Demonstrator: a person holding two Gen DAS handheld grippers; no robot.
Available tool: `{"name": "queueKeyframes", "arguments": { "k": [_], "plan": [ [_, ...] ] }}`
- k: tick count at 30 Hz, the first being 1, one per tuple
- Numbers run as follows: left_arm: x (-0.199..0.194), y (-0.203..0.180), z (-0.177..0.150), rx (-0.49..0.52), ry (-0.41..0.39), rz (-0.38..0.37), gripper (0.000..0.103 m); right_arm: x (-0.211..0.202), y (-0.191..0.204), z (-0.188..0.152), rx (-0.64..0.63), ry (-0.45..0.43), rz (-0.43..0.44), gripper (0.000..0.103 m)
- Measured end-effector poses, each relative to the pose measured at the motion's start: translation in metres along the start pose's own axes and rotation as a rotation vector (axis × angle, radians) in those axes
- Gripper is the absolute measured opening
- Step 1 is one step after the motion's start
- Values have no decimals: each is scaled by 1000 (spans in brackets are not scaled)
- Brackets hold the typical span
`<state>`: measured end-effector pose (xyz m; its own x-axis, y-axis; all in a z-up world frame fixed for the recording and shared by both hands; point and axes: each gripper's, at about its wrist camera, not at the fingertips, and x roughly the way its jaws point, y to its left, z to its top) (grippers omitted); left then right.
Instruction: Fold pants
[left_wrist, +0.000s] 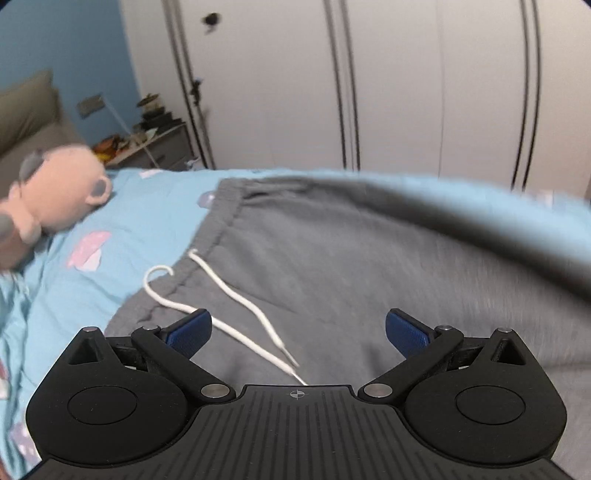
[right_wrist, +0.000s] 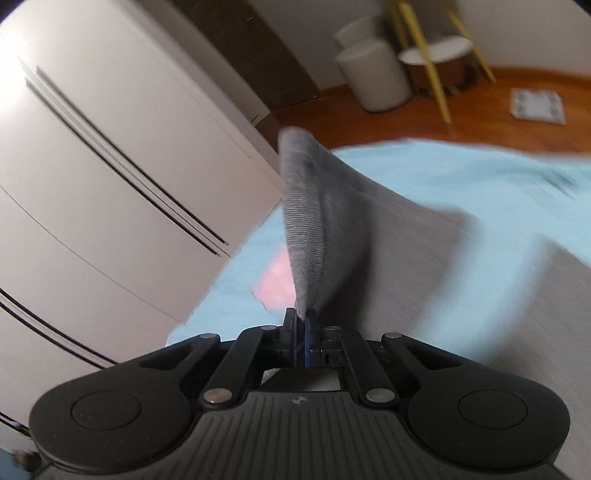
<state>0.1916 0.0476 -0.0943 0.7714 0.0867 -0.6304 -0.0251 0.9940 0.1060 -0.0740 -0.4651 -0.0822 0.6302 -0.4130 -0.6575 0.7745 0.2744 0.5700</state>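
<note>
Grey pants (left_wrist: 332, 258) are soft, limp, w/ ribbed cuff. Right gripper (right_wrist: 302, 325) fingers pinch the cuff edge; left gripper (left_wrist: 297, 332) fingers spread above the waistband (left_wrist: 221, 218), a good hold.

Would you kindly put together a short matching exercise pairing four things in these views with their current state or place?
Things:
1. left hand-held gripper
2. right hand-held gripper
3. white drawstring
4. plush toy

States:
A. shut on a ribbed cuff of the grey sweatpants
B. lying loose across the waistband area
C. open, above the grey fabric
D. on the light blue bedsheet, left of the pants

Pairs: 1-C, 2-A, 3-B, 4-D
</note>
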Motion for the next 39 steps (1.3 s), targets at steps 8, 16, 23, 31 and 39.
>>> {"name": "queueKeyframes", "arguments": {
  "k": [8,16,23,31,39],
  "plan": [
    [51,42,65,-72,92,-134,103,-26,-78,-55,120,17,-88,6],
    [158,43,131,-304,256,-249,103,-15,-77,-69,53,-53,-113,28],
    [216,51,155,-365,325,-228,92,-11,-69,-73,-13,-81,21,91],
    [250,51,149,-370,392,-298,64,0,-66,-65,-15,-105,-4,87],
    [263,32,149,-303,341,-318,73,5,-102,-50,178,-99,7,20]
  ]
}}
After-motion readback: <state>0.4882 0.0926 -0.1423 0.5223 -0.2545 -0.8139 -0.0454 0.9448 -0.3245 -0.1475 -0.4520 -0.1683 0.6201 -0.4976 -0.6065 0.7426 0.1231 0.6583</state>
